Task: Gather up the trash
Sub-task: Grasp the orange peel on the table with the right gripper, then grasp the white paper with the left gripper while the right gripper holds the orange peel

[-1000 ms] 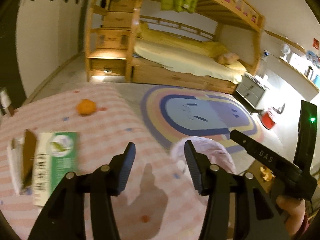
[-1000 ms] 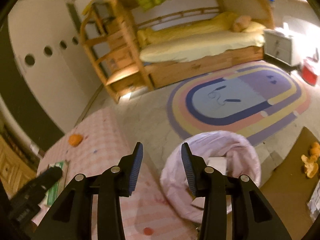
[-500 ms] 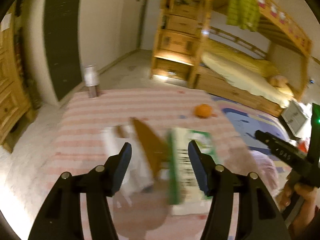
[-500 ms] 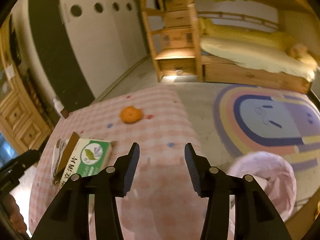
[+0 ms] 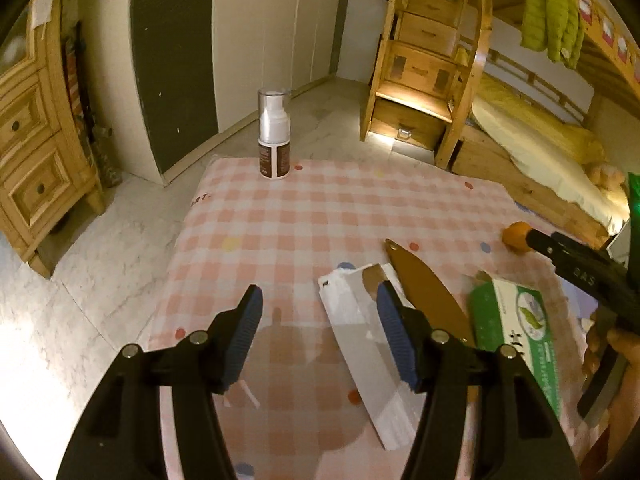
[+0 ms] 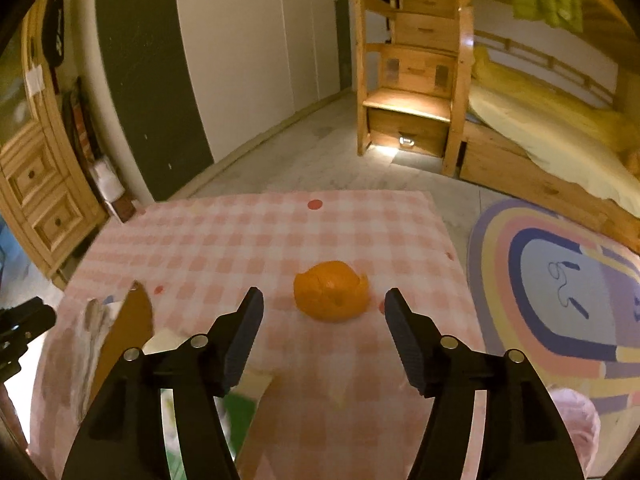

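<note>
With nothing gripped, the right tongs (image 6: pixel 324 328) spread wider just short of the peel (image 6: pixel 331 291) on the worktop (image 6: pixel 240 240), framing it for pickup, while the left tongs (image 5: pixel 318 334) hang released beside the peel's neighbouring carton (image 5: pixel 368 344).

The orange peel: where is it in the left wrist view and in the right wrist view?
Left wrist: the orange peel is at the far right edge, partly hidden by the right gripper.
Right wrist: the peel is central, just beyond the opening, empty fingers.
Shared landmark: the brown pointed flap.
</note>
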### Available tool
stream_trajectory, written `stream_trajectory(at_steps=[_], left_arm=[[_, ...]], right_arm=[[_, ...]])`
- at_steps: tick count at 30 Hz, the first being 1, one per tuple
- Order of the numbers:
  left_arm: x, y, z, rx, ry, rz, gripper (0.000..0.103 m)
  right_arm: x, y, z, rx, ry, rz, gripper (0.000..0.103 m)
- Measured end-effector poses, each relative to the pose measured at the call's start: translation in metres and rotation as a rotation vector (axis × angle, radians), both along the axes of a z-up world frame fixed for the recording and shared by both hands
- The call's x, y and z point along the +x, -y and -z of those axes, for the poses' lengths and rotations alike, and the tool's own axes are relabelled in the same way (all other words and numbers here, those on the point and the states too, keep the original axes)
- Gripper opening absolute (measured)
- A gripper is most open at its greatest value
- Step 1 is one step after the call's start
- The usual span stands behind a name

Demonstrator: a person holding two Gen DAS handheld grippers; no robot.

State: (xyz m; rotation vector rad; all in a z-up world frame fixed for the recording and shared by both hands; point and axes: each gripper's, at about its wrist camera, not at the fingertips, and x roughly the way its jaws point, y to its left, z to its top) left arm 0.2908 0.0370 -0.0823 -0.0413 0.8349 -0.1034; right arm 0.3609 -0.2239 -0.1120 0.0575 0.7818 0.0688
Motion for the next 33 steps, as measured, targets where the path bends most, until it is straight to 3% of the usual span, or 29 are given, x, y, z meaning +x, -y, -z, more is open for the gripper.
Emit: stream_trajectory(at_steps=[4,8,10,17,25,33], left_arm=[[0.012,-0.003,0.003,0.006,-0.006,-0.007,0.058],[0.016,-0.013,0.005,-0.061,-0.036,-0.023,0.058],[0.016,-0.014,0.006,-0.076,-0.045,-0.021,0.058],[0.004,-0.014,0.002,-0.077,-0.040,-0.022,0.058],[-0.029,-0.002,-0.006,-0.066,0.001,-0.004,0.064],[-0.040,0.021,0.017,-0.033,-0.083,0.029,0.064]], right_arm=[[0.012,0.003,0.009,0.008,-0.034,0.002,0.064],[0.019,0.009,0.013,0.071,-0.063,-0.012,0.062],[0.018,0.012,0.013,0.098,-0.058,-0.020,0.044],[-0.015,0.003,-0.002,0.035,0.000,-0.037,0.026],[-0.088,0.003,-0.042,0.065,0.071,0.004,0.025],[-0.138,0.009,-0.039,0.091,0.051,0.039,0.025]])
